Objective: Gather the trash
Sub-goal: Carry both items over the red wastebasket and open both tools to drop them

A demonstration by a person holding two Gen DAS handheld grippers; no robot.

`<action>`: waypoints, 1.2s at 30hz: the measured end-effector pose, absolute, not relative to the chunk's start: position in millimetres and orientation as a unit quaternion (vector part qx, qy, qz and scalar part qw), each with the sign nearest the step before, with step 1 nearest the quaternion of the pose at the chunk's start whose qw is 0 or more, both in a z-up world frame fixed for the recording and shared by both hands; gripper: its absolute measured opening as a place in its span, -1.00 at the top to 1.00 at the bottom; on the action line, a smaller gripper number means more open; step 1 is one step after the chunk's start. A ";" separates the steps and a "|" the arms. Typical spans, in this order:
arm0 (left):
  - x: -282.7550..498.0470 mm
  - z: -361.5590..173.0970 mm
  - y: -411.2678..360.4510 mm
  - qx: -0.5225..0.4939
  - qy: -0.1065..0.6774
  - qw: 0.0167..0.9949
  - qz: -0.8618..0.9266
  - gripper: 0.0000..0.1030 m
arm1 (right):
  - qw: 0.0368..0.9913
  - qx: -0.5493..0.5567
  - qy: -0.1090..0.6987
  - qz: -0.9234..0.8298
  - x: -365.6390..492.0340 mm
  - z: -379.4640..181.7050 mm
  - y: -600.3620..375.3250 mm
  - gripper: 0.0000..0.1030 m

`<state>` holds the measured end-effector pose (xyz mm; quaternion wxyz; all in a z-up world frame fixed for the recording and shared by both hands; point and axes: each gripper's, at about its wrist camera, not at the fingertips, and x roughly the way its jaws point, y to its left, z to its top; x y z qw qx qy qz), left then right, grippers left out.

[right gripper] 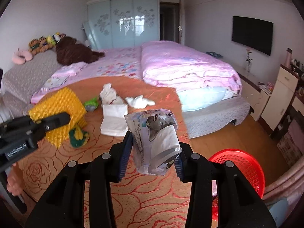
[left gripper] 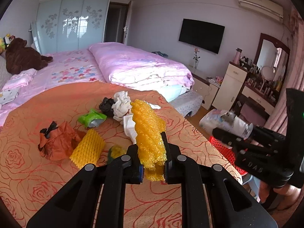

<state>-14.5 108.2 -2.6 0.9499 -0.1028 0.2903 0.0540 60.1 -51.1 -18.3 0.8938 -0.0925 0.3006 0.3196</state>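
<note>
My left gripper (left gripper: 153, 148) is shut on a yellow foam net sleeve (left gripper: 149, 133) and holds it above the orange rose-patterned cloth (left gripper: 57, 171). My right gripper (right gripper: 154, 150) is shut on a crumpled white printed wrapper (right gripper: 155, 142), held over the cloth's right edge near the red mesh basket (right gripper: 241, 169). In the left wrist view the right gripper (left gripper: 233, 133) with the wrapper (left gripper: 224, 121) hangs above the basket (left gripper: 220, 144). In the right wrist view the left gripper (right gripper: 64, 118) with its yellow sleeve (right gripper: 58, 110) is at the left.
On the cloth lie an orange paper bag (left gripper: 57, 142), another yellow foam sleeve (left gripper: 88, 150), a green packet (left gripper: 93, 117), a black bag (left gripper: 107, 105), white crumpled paper (left gripper: 121, 104), tissues (right gripper: 115, 117) and a green-yellow scrap (right gripper: 78, 134). Pink bed (left gripper: 133, 64) behind, dresser (left gripper: 252, 83) at right.
</note>
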 end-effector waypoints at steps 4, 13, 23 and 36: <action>-7.7 1.3 100.1 -0.094 0.290 0.951 0.050 0.74 | 0.903 -0.079 0.294 0.305 65.3 -8.6 -63.1 0.24; 18.2 9.0 77.3 -0.077 0.295 0.952 0.018 0.74 | 0.923 -0.056 0.276 0.262 76.7 12.2 -96.2 0.24; 51.0 15.6 30.9 -0.063 0.305 0.949 -0.042 0.74 | 0.939 -0.038 0.270 0.210 89.9 20.3 -138.2 0.24; 93.7 -3.5 -31.6 -0.048 0.335 0.933 -0.119 0.74 | 0.948 -0.010 0.290 0.131 102.1 -0.8 -195.3 0.24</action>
